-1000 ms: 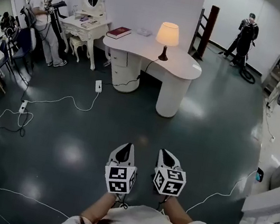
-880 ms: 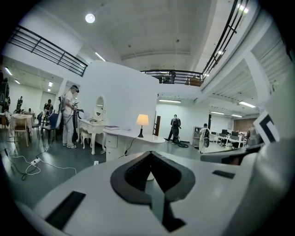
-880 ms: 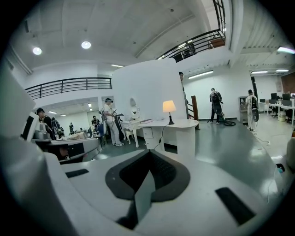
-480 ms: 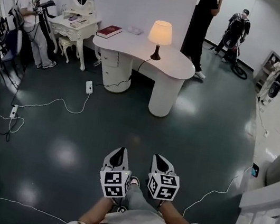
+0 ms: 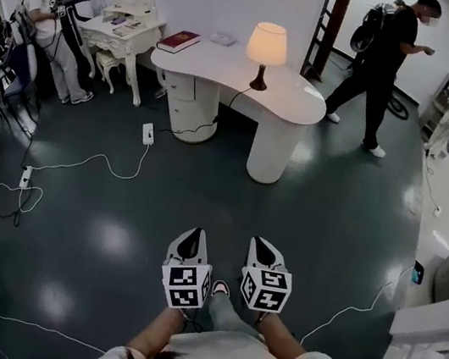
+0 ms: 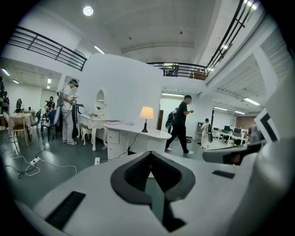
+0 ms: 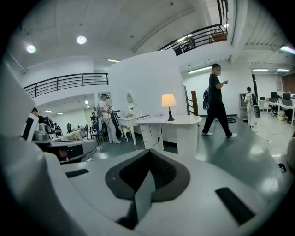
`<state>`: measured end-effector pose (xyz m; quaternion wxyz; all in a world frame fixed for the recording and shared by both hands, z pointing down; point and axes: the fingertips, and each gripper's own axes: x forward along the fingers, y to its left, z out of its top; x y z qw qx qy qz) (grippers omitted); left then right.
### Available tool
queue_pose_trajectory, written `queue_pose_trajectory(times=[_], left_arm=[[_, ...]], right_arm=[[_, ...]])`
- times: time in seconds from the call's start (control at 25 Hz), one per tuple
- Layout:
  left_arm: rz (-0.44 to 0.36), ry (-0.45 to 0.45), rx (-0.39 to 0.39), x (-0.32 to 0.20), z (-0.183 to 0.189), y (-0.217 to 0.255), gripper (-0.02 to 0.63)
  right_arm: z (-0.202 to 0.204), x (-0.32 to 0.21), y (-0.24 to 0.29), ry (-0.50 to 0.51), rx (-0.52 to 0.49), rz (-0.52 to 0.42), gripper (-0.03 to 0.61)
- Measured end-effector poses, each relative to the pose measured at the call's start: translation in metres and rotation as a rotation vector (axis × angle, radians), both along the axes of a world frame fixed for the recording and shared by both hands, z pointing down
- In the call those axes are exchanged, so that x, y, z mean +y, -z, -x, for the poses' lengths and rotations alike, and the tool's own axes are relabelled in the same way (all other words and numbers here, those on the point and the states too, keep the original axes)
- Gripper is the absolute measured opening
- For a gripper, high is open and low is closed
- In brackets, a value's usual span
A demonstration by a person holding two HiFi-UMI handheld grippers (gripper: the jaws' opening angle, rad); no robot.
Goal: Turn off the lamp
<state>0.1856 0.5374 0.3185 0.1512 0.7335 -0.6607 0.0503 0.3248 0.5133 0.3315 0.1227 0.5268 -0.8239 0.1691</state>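
Note:
The lamp [image 5: 266, 48] is lit, with a pale shade on a dark stem. It stands on the curved white desk [image 5: 294, 102] across the room, far ahead of both grippers. Its cord hangs off the desk front to a power strip [image 5: 148, 133] on the floor. My left gripper [image 5: 194, 241] and right gripper [image 5: 262, 249] are held side by side over the dark floor, both shut and empty. The left gripper view shows the lamp [image 6: 146, 113] beyond the closed left gripper [image 6: 150, 155]. The right gripper view shows the lamp [image 7: 168, 101] beyond the closed right gripper [image 7: 148, 155].
A person in black [image 5: 383, 60] walks to the right of the desk. Another person [image 5: 43, 13] stands by a white dressing table [image 5: 130, 29] at the back left. White cables [image 5: 81, 162] trail over the floor at left, and one cable [image 5: 347, 312] lies at right. A red book [image 5: 178, 40] lies on the desk.
The person in black came out from behind the desk and walked to its right. Both grippers travelled on toward the desk, still shut and side by side.

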Motion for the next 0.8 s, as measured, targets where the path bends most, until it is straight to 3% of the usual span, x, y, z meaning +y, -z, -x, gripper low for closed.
queue_pose_trajectory(times=[0.44,0.8], left_arm=[[0.047,0.041,-0.003,-0.098,0.009,-0.012,0.008],[0.039,0.049,0.007,-0.179,0.012,-0.006,0.008]], right_arm=[[0.007,-0.115,-0.009,-0.006,-0.004,0.041,-0.002],[0.004,-0.192,-0.005,0.011,0.013,0.045,-0.002]])
